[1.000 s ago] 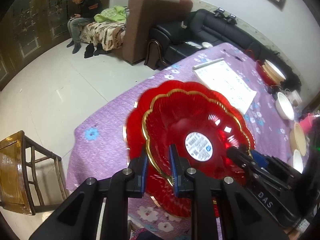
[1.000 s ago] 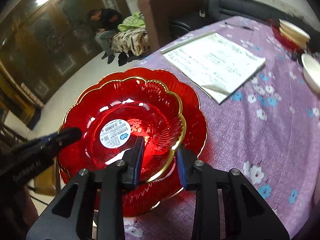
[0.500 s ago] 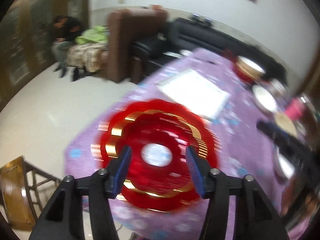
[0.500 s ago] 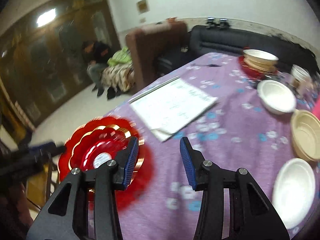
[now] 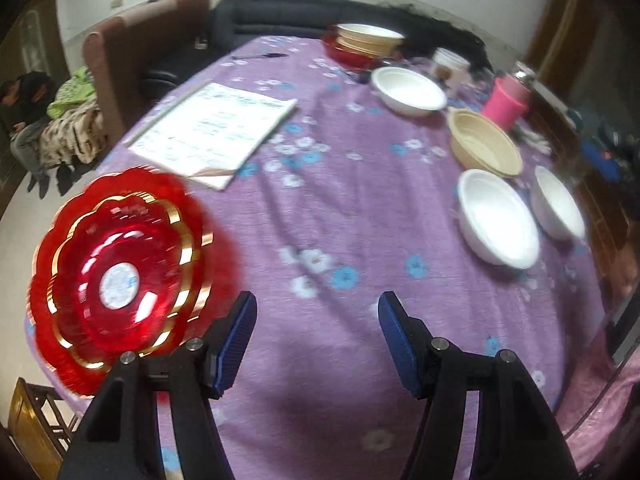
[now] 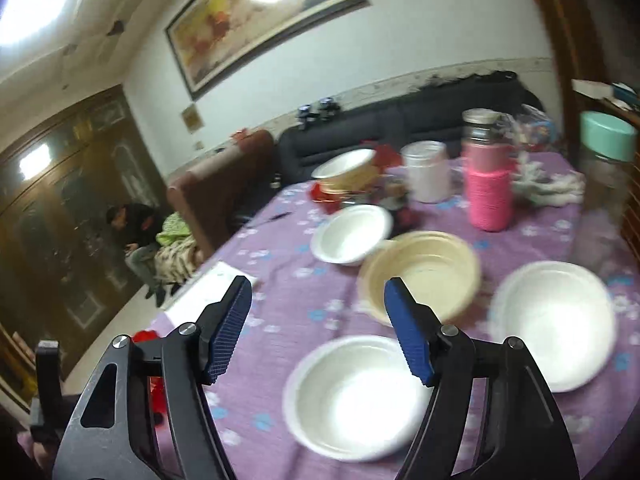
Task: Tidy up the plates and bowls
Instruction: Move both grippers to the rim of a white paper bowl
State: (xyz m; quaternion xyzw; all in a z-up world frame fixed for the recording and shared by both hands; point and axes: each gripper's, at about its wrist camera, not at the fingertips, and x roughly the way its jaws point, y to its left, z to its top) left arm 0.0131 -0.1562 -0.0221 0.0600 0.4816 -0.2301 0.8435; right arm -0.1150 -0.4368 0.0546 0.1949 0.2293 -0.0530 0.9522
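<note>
I see my left gripper (image 5: 316, 340) and right gripper (image 6: 316, 330) both with fingers spread wide, holding nothing. The red scalloped plates (image 5: 120, 276), glossy with gold rims, sit nested near the table's left edge on the purple floral cloth (image 5: 340, 216). Three white bowls (image 6: 356, 392) and a ribbed cream bowl (image 6: 424, 272) lie empty farther right; more bowls are stacked on a red plate (image 5: 360, 46) at the far end.
</note>
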